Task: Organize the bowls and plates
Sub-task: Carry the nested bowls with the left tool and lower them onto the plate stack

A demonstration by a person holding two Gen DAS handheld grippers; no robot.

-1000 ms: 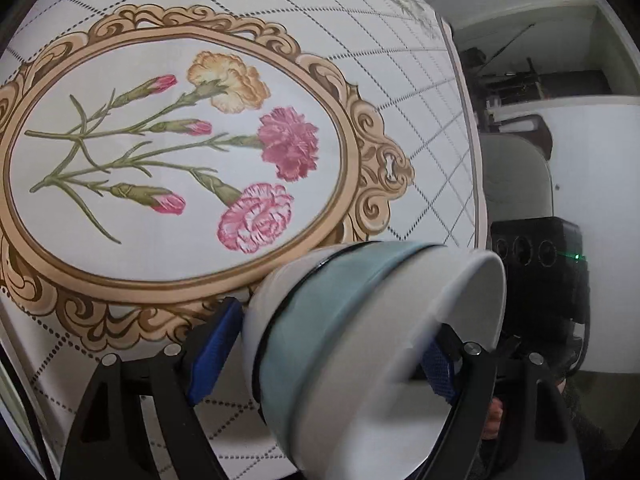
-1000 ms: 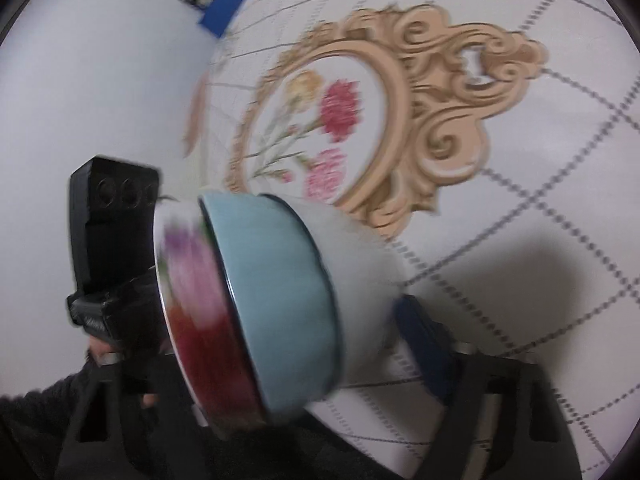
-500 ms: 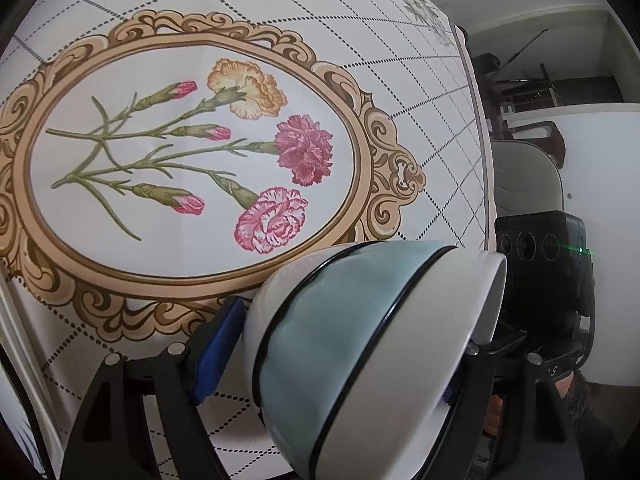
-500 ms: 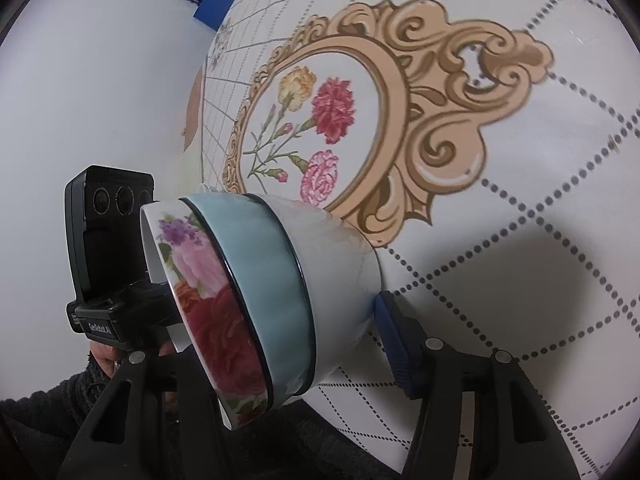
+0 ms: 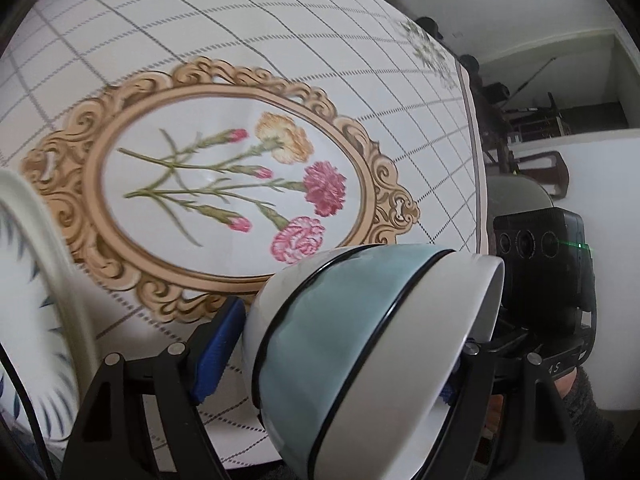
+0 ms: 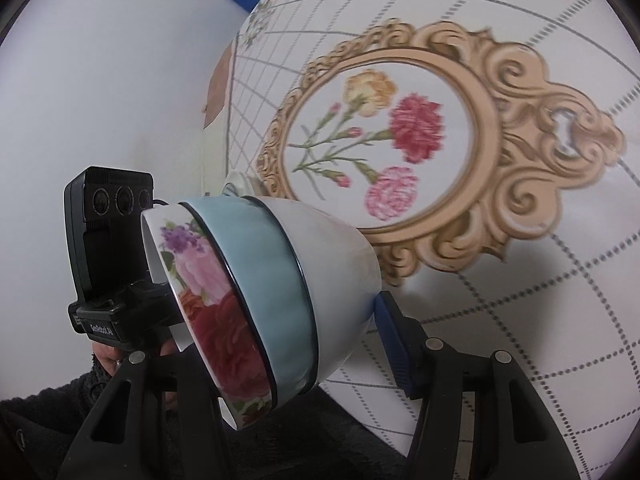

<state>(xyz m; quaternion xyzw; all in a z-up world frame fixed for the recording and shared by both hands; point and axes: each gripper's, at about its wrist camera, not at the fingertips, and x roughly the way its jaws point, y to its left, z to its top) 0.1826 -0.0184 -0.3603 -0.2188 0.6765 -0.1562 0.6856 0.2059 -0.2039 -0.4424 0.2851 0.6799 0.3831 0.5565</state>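
Note:
Each gripper holds a bowl tipped on its side above the near table edge. My left gripper is shut on a white bowl with a pale blue band. My right gripper is shut on a white bowl with a blue band and a rose pattern. A white plate with blue leaf marks shows blurred at the left edge of the left wrist view. Each view shows the other gripper's black camera housing just behind its bowl.
The table carries a white cloth with a grid of dotted lines and a gold-framed carnation print, also in the right wrist view. The table's right edge borders a chair and shelves. A white wall is left of the table.
Both grippers kept their bowls and shifted over the table. The left view moved so that the leaf-marked plate came into sight at the left edge. The right view drew closer to the carnation print.

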